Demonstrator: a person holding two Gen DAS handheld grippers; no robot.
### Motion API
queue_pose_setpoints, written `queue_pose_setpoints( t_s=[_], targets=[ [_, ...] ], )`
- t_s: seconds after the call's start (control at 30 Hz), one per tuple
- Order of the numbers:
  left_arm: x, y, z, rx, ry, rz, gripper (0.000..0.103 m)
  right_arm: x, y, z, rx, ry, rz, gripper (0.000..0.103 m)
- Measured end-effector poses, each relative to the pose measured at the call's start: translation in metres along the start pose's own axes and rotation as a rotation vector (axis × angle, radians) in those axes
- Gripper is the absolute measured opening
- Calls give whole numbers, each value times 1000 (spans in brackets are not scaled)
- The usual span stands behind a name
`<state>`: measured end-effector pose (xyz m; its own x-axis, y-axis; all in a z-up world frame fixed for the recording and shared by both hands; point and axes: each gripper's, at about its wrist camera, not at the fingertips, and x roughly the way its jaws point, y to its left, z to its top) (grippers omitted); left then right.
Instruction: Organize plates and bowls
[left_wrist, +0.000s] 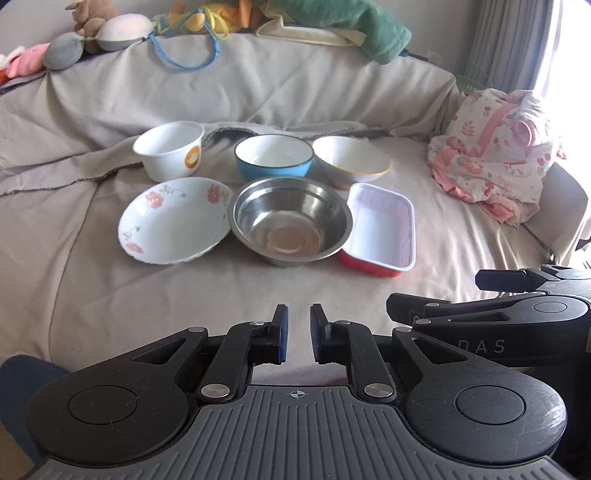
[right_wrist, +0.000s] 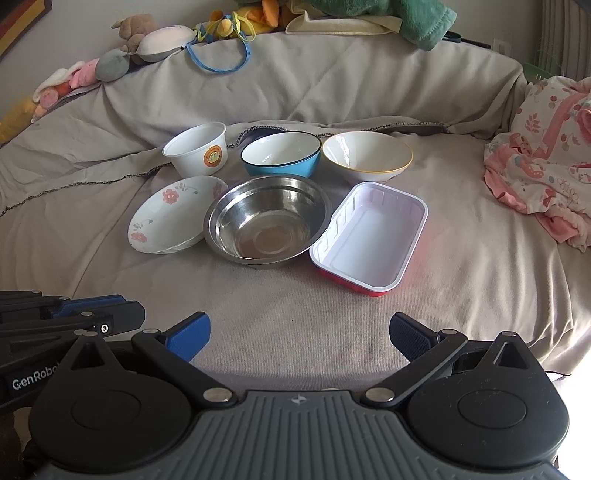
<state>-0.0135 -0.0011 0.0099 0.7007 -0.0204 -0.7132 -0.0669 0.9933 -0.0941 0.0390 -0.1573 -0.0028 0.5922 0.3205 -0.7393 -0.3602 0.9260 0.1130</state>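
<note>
Six dishes sit in two rows on a beige cover. The back row holds a white bowl with an orange logo (left_wrist: 168, 153) (right_wrist: 195, 153), a blue bowl (left_wrist: 273, 157) (right_wrist: 280, 155) and a yellow-rimmed white bowl (left_wrist: 351, 158) (right_wrist: 367, 157). In front are a floral plate (left_wrist: 173, 221) (right_wrist: 173, 214), a steel bowl (left_wrist: 291, 221) (right_wrist: 267, 221) and a red tray with a white inside (left_wrist: 380, 232) (right_wrist: 369, 240). My left gripper (left_wrist: 299, 325) hovers shut and empty, short of the steel bowl. Beside it, my right gripper (right_wrist: 299, 319) stands wide open with nothing between its fingers.
A pink patterned cloth (left_wrist: 495, 158) (right_wrist: 543, 162) is heaped at the right. Plush toys (left_wrist: 92, 29) (right_wrist: 147, 33) and a green towel (left_wrist: 369, 29) line the raised back edge. Bare beige cover (right_wrist: 295, 295) lies between the grippers and the dishes.
</note>
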Motion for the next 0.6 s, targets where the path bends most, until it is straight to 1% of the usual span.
queue_pose_setpoints(
  t_s=[0.3, 0.43, 0.6],
  targets=[
    [0, 0, 0, 0, 0, -1, 16, 1, -1, 0, 7, 4, 6, 103],
    [0, 0, -1, 0, 0, 0, 16, -3, 0, 0, 4, -37, 9, 103],
    [0, 0, -1, 0, 0, 0, 16, -3, 0, -1, 6, -39, 11, 103]
  ],
)
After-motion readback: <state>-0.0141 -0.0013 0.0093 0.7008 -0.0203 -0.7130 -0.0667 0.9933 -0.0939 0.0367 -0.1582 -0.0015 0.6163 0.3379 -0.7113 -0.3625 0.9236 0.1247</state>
